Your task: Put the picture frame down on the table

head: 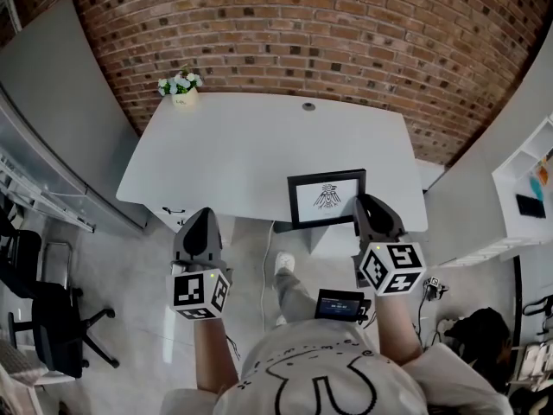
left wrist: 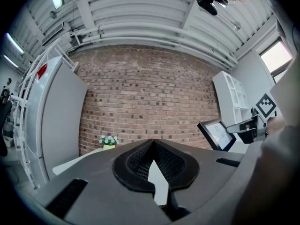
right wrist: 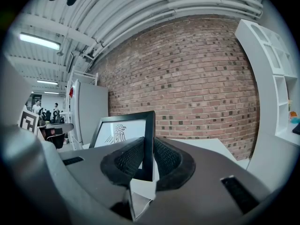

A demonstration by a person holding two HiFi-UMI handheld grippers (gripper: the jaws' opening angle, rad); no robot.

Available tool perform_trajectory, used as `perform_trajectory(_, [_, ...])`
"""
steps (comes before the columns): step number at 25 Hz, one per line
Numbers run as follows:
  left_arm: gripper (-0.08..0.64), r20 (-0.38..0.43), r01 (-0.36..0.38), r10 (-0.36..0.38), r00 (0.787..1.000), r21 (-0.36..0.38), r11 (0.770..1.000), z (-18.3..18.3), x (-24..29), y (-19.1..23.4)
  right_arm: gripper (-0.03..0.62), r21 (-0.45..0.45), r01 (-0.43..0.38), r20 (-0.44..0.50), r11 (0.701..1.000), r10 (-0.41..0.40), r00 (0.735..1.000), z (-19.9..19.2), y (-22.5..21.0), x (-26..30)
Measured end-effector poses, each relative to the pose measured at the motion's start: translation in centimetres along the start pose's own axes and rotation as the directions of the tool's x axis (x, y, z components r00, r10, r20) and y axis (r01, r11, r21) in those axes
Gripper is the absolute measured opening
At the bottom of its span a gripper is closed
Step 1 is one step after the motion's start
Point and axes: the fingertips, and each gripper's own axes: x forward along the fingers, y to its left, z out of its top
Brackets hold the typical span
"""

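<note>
The picture frame (head: 327, 199) is black with a white print of a bird. It stands upright over the front right part of the white table (head: 242, 145). My right gripper (head: 361, 204) is shut on its right edge, and in the right gripper view the frame's side (right wrist: 149, 139) sits between the black pads. Whether its bottom touches the table I cannot tell. My left gripper (head: 201, 219) hovers at the table's front edge, left of the frame; its pads (left wrist: 136, 161) meet at the tips with nothing between them. The left gripper view shows the frame (left wrist: 216, 134) far right.
A small pot of white flowers (head: 181, 86) stands at the table's far left corner, and a round grommet (head: 308, 106) sits at the back middle. A brick wall lies behind. White shelves (head: 527, 188) stand right, a black office chair (head: 43, 309) left.
</note>
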Motion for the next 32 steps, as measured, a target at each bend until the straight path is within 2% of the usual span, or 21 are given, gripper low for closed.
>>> perform_trajectory(11, [0.009, -0.013, -0.021, 0.021, 1.0, 0.023, 1.0, -0.2, 4.0, 3.1, 0.066, 0.009, -0.025, 0.004, 1.0, 0.025, 1.0, 1.0, 0.5, 6.2])
perform_trajectory(24, [0.009, -0.005, -0.019, 0.019, 1.0, 0.053, 0.998, 1.3, 14.1, 8.6, 0.066, 0.059, 0.009, 0.03, 0.998, -0.011, 0.999, 3.4, -1.6, 16.3])
perform_trajectory(32, [0.009, -0.013, 0.008, -0.007, 1.0, 0.07, 0.998, 1.9, 19.8, 10.4, 0.066, 0.085, 0.035, 0.033, 0.996, -0.038, 0.999, 4.5, -3.2, 21.2])
